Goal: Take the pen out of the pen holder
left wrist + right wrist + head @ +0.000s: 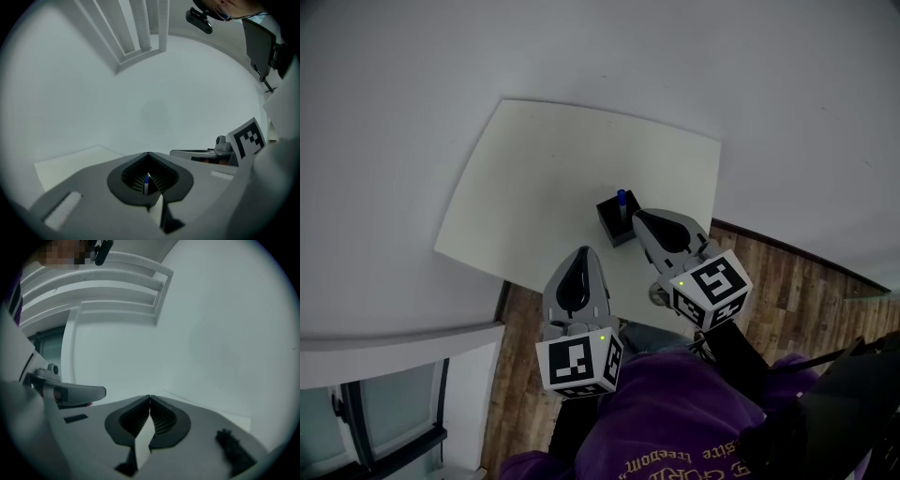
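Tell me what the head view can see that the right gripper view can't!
Only the head view shows the blue pen standing in the black pen holder, plus the wood floor and a purple sleeve. Only the right gripper view shows the ridged pads inside the shut jaws of the right gripper. Both show the white table and the left gripper.

Place: a plain, bare indoor room, more like a spare office or test room than a home; which of the two cannot be told.
Walls: blank white wall [441,66] with nothing hung on it.
Floor: brown wood-look planks [806,291].
Furniture: a single white table [534,169], its far edges close by the walls.
Window: a white-framed window [384,412] with dark glass, low at the left.
Desk things: a black pen holder [612,228] with a blue pen [621,198], toward the tabletop's near right corner.
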The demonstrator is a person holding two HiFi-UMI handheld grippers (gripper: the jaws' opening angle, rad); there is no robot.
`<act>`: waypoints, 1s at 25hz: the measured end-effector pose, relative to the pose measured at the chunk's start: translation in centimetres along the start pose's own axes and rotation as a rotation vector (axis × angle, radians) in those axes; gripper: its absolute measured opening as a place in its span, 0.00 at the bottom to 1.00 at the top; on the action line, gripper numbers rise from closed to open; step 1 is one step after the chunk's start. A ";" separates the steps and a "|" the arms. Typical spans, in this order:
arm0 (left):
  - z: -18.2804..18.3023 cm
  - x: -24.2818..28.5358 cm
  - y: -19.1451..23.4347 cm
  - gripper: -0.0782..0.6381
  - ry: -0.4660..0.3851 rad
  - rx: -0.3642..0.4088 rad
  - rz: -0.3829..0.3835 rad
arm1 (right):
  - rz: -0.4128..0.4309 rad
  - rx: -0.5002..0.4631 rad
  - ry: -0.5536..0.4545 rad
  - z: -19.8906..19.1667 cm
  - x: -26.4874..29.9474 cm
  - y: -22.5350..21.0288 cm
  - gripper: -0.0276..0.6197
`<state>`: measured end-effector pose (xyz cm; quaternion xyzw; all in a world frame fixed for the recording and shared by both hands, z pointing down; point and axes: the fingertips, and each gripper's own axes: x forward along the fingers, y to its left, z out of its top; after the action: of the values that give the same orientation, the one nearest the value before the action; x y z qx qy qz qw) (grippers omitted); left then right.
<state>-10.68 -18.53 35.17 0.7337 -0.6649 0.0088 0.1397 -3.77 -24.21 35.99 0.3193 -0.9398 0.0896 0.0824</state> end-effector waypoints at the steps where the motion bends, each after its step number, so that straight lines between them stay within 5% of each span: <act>1: -0.1 0.3 -0.1 0.12 0.003 0.000 0.000 | -0.002 0.001 0.004 -0.2 0.1 -0.4 0.06; 25: -0.6 5.9 2.3 0.12 0.067 -0.009 -0.111 | -0.122 0.000 0.155 -4.5 5.6 -4.8 0.06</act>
<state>-12.11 -24.31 37.34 0.7681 -0.6181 0.0228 0.1656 -4.76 -30.30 42.13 0.3682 -0.9093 0.1090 0.1603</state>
